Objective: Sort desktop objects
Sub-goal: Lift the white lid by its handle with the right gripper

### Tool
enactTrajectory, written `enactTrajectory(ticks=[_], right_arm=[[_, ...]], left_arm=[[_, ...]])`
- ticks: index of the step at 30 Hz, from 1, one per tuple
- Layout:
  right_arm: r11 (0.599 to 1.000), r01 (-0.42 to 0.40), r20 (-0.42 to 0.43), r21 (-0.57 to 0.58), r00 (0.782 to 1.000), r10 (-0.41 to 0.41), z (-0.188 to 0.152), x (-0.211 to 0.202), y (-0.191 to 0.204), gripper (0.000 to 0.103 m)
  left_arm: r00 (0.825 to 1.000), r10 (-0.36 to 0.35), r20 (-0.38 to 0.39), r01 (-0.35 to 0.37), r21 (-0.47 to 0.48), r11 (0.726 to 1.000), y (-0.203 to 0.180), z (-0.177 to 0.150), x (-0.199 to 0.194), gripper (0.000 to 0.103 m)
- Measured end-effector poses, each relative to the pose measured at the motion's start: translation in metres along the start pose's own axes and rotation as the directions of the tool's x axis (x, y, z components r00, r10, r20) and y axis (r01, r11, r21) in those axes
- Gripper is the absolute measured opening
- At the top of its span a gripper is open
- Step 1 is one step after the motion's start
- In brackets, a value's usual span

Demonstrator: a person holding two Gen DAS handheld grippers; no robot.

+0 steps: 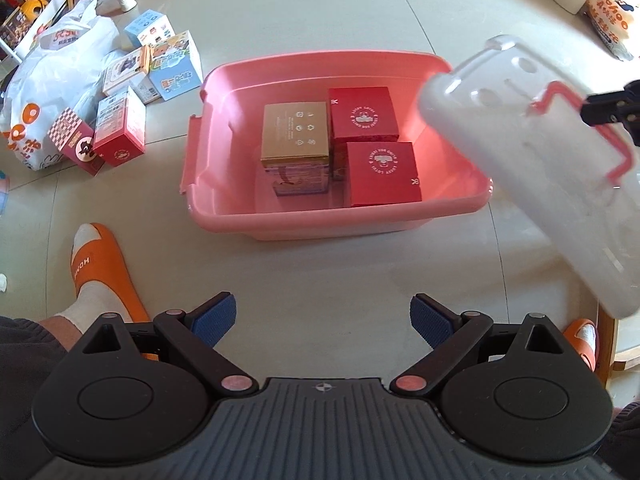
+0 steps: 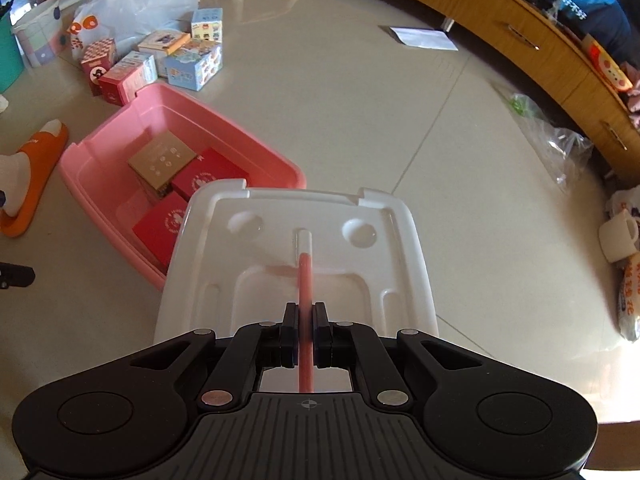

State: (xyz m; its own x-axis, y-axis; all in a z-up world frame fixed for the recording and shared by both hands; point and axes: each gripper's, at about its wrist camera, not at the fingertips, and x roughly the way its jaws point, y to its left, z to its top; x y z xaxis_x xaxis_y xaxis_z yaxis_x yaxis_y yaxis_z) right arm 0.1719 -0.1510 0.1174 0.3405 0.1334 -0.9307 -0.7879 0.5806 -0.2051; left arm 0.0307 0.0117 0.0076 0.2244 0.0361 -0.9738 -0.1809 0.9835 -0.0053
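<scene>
With the pink bin [image 1: 240, 184] on the floor already holding three boxes, I judge the step is lidding it: I should bring the white lid [image 2: 296, 256] level and square over the rim before lowering. My right tongs [image 2: 306, 332] are clamped on its pink handle [image 2: 305, 280], a grip only the right wrist view shows closely, while the left view shows my left tongs [image 1: 322, 320] wide apart, holding nothing, near the bin's near side.

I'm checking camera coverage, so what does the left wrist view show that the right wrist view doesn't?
Only the left wrist view shows the open left gripper and the whole side of the translucent white plastic lid. Only the right wrist view shows the wooden cabinet, the white sheet of paper and the right gripper clamped on the lid's thin pink handle. Both show the pink plastic bin holding two red boxes and a gold box.
</scene>
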Motion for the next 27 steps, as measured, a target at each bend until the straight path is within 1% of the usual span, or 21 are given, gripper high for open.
enactTrajectory(ticks=[1,3,6,9,12,15,19,20,21,23,24,26,27], right_arm=[[1.0,-0.009,0.013,-0.009,1.0,0.009,0.008,0.001,0.005,0.001],[0.999,-0.024,0.033,-0.028,0.999,0.025,0.026,0.003,0.014,0.001],[0.996,-0.04,0.021,-0.079,0.999,0.042,0.049,0.016,0.031,0.001],[0.995,-0.031,0.004,-0.097,0.999,0.032,0.059,0.032,0.041,0.001],[0.997,-0.027,-0.002,-0.076,1.0,0.027,0.059,0.042,0.037,0.003],[1.0,-0.01,-0.011,-0.003,1.0,0.01,0.046,0.051,0.017,0.006],[0.989,0.021,-0.031,0.146,0.999,-0.016,0.016,0.065,-0.021,0.009],[0.981,0.024,-0.034,0.194,0.999,-0.018,0.007,0.07,-0.032,0.013],[0.971,0.028,-0.041,0.237,0.999,-0.019,0.001,0.074,-0.042,0.02],[0.948,0.022,-0.046,0.319,0.999,-0.008,-0.01,0.086,-0.061,0.024],[0.934,0.017,-0.04,0.357,0.999,-0.003,-0.013,0.092,-0.07,0.032],[0.902,0.002,-0.013,0.432,1.0,0.004,-0.017,0.105,-0.089,0.042],[0.891,-0.014,-0.002,0.455,1.0,0.016,-0.017,0.112,-0.096,0.043]], left_arm=[[1.0,-0.001,-0.002,0.001,-0.008,1.0,0.003,0.0,0.0,0.096],[1.0,0.0,-0.005,0.0,-0.022,1.0,0.009,-0.001,0.001,0.096],[1.0,0.01,-0.011,-0.011,-0.037,0.999,0.019,-0.003,0.004,0.096],[1.0,0.019,-0.025,-0.021,-0.06,0.998,0.031,-0.004,0.008,0.096],[0.999,0.018,-0.033,-0.021,-0.094,0.995,0.041,-0.003,0.011,0.096],[0.999,0.007,-0.042,-0.011,-0.101,0.995,0.044,-0.002,0.016,0.096],[0.998,0.004,-0.058,-0.009,-0.081,0.997,0.037,-0.001,0.022,0.096],[0.998,0.004,-0.061,-0.008,-0.076,0.997,0.035,-0.001,0.024,0.096],[0.998,0.002,-0.064,-0.007,-0.07,0.997,0.032,0.0,0.025,0.096],[0.998,0.002,-0.067,-0.005,-0.057,0.998,0.026,0.002,0.028,0.096],[0.998,0.003,-0.068,-0.006,-0.048,0.999,0.022,0.003,0.029,0.096],[0.997,0.007,-0.071,-0.009,-0.027,1.0,0.014,0.006,0.032,0.096],[0.997,0.009,-0.072,-0.01,-0.017,1.0,0.011,0.008,0.034,0.096]])
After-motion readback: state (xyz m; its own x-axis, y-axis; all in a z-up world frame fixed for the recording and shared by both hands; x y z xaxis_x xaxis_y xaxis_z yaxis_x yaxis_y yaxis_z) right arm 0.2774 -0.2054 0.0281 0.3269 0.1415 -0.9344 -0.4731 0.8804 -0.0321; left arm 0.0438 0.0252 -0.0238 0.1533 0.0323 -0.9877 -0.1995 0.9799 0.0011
